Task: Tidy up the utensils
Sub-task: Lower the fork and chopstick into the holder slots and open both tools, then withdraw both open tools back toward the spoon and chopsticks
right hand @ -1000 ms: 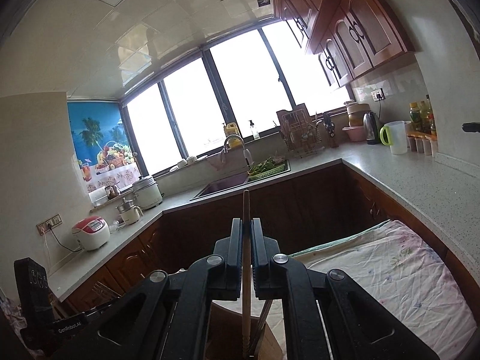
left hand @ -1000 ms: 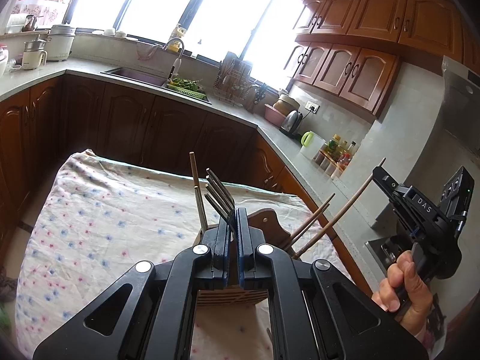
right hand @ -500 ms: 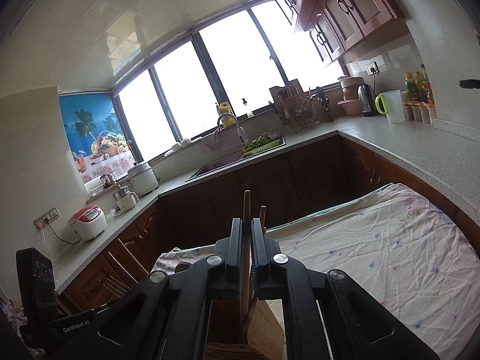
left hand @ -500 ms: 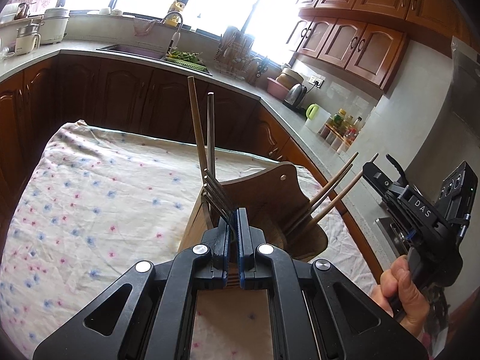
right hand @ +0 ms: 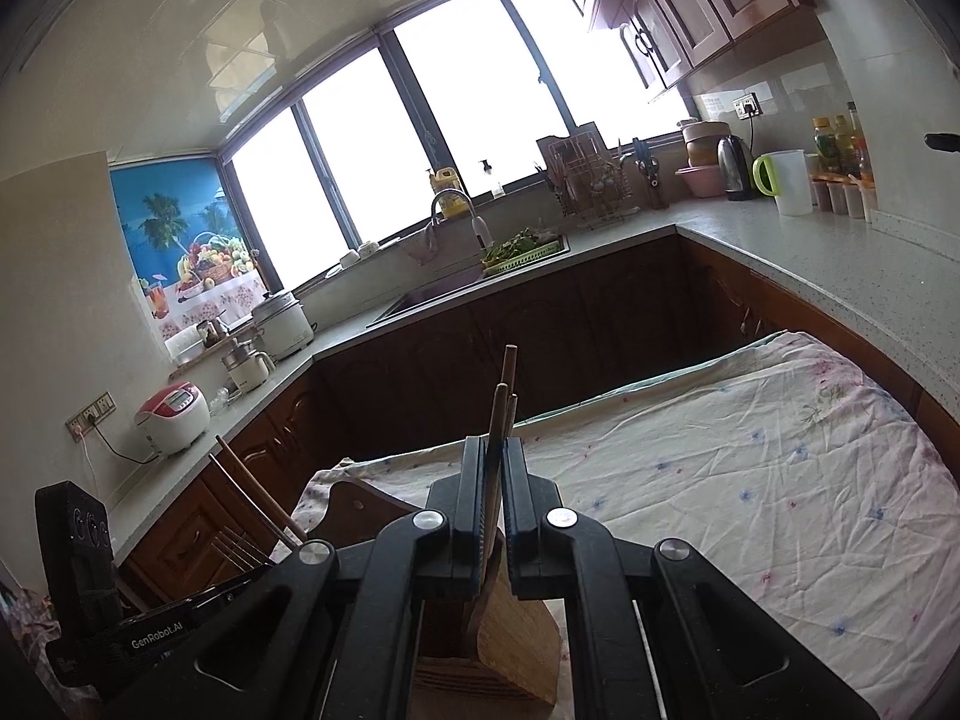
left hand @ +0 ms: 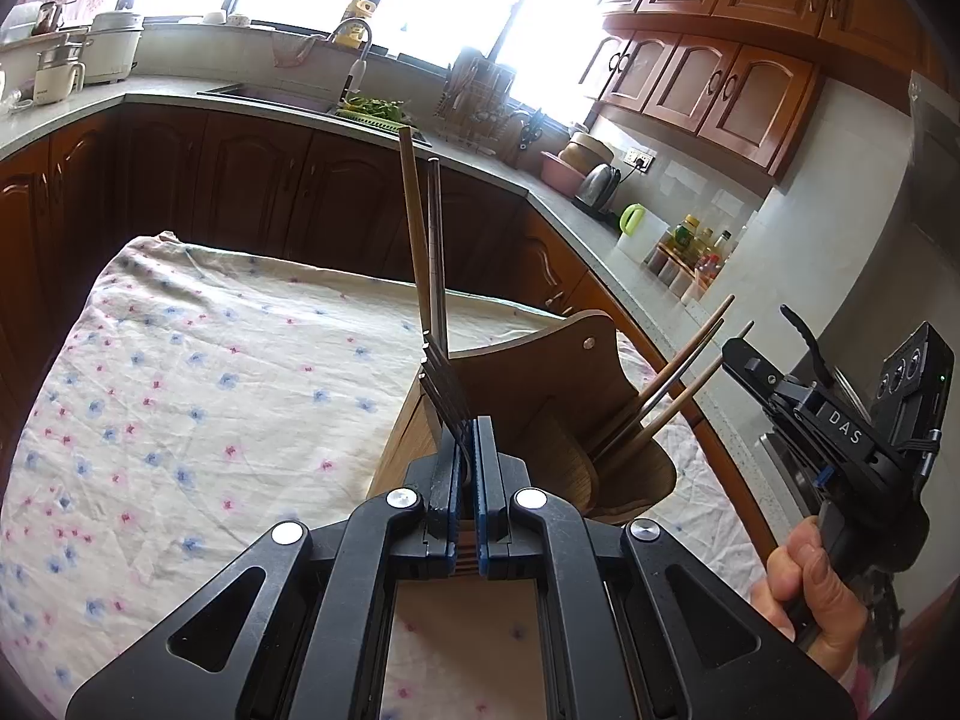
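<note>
Ahead of the tongs a crumpled white cloth dotted with blue and pink flowers [left hand: 198, 396] covers the table. Beyond it run dark wooden cabinets under a grey stone counter [right hand: 780, 252]. Far left stands a red-and-white rice cooker [right hand: 173, 417]; far right, a steel kettle [right hand: 737, 167].

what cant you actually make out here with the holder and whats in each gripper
- Fork handle: left wrist view, hidden between the shut fingers of the left gripper.
- Lower end of the chopstick: right wrist view, hidden behind the right gripper.
- Inside of the wooden holder: both views, compartments and utensil bottoms blocked by its walls and the grippers.
- Bottle labels on the counter: too small.
</note>
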`<act>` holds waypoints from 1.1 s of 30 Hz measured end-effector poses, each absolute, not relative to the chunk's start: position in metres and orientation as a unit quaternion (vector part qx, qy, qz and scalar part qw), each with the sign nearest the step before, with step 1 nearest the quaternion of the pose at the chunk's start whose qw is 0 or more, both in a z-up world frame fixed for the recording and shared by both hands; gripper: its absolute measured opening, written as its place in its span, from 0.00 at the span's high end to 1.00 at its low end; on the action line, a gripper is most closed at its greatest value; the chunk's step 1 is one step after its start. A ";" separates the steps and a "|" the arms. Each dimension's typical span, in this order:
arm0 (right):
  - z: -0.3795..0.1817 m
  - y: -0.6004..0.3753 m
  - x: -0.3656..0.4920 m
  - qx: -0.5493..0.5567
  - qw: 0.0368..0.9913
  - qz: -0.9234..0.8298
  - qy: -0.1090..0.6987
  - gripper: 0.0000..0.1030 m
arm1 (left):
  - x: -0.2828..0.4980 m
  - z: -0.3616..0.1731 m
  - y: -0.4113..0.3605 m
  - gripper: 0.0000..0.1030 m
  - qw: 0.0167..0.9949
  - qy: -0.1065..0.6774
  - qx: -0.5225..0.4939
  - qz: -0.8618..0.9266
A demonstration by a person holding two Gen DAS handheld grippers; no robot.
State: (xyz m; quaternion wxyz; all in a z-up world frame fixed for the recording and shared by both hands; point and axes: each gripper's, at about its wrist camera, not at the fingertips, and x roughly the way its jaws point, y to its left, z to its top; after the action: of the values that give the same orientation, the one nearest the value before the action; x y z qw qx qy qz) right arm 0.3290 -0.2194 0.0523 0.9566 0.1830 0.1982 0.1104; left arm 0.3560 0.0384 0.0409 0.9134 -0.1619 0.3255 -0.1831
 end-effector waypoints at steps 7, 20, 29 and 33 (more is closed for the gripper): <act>0.052 -0.219 0.329 0.184 0.955 0.112 0.202 0.95 | 0.357 0.041 0.040 0.97 0.913 0.329 -0.162 -0.182; 0.054 -0.233 0.320 0.217 0.949 0.124 0.193 0.43 | 0.354 0.041 0.049 0.77 0.913 0.337 -0.169 -0.154; 0.057 -0.233 0.299 0.226 0.945 0.144 0.190 0.11 | 0.331 0.042 0.061 0.21 0.919 0.332 -0.178 -0.117; 0.054 -0.232 0.288 0.225 0.942 0.147 0.203 0.08 | 0.317 0.043 0.066 0.19 0.918 0.334 -0.183 -0.109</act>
State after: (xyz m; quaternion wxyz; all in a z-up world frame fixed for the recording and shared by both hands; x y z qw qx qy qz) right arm 0.2877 -0.2324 0.0538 0.9416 0.2252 0.2026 0.1473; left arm 0.3166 0.0662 0.0435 0.9182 -0.1828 0.3342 -0.1089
